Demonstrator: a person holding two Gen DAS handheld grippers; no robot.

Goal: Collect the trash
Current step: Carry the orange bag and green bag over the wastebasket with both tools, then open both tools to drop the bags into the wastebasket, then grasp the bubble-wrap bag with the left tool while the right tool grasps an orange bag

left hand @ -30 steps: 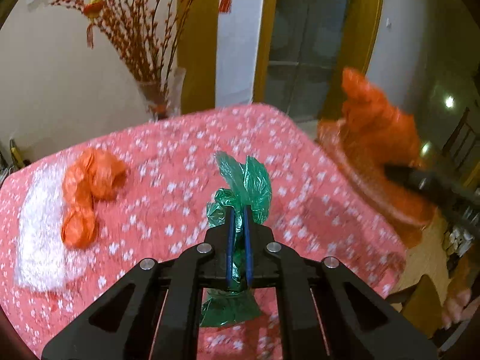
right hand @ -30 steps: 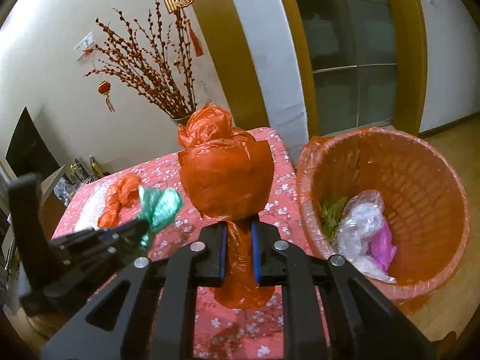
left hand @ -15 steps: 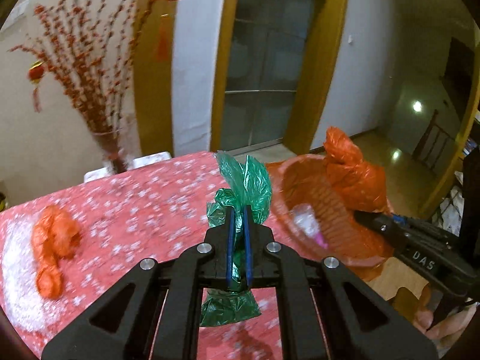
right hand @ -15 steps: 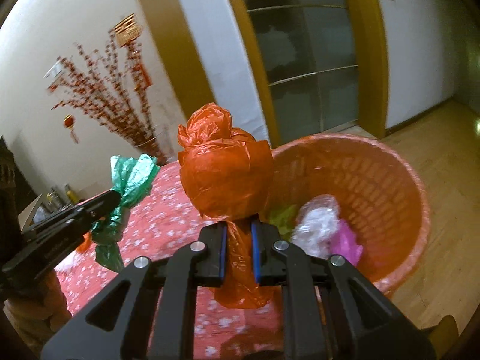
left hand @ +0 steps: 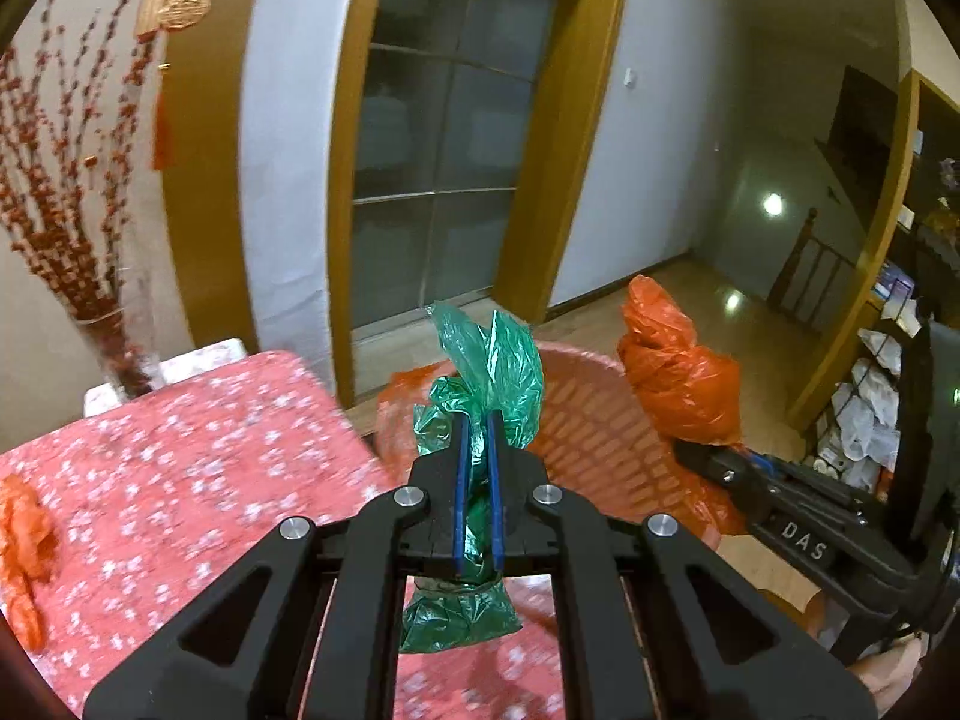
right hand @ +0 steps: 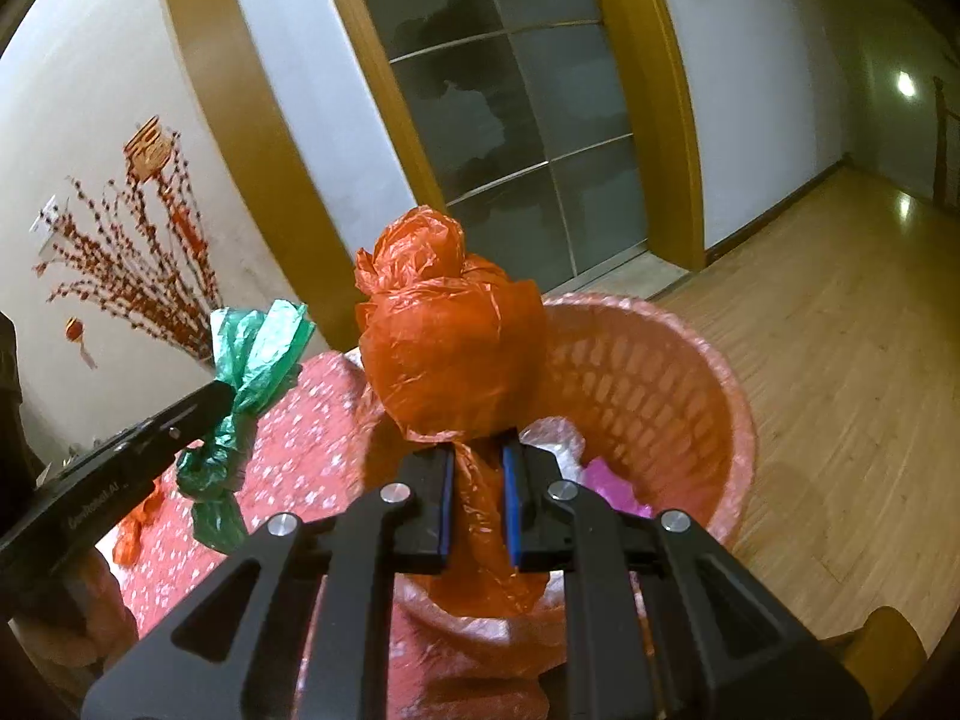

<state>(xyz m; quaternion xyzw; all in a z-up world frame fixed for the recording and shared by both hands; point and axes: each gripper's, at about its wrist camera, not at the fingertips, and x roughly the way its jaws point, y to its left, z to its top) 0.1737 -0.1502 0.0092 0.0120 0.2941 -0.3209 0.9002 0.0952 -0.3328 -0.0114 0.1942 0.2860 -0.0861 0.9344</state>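
Observation:
My left gripper (left hand: 477,420) is shut on a knotted green plastic bag (left hand: 486,378), held in the air near the table's right edge. The same green bag (right hand: 252,372) shows at the left of the right wrist view. My right gripper (right hand: 477,456) is shut on a tied orange plastic bag (right hand: 450,348), held over the near side of the orange laundry-style trash basket (right hand: 690,384). That basket (left hand: 600,420) lies just behind the green bag in the left wrist view, with the orange bag (left hand: 678,372) to its right. White and pink bags lie inside the basket.
A table with a red flowered cloth (left hand: 180,468) lies to the left, another orange bag (left hand: 24,540) lying at its left edge. A vase of red branches (left hand: 72,276) stands at its far corner. Wooden floor (right hand: 840,330) spreads right of the basket. A cluttered shelf (left hand: 876,396) stands far right.
Both grippers have swung right from over the table toward the basket, each keeping its bag. The basket now lies right ahead of both, and the table has slid to the left.

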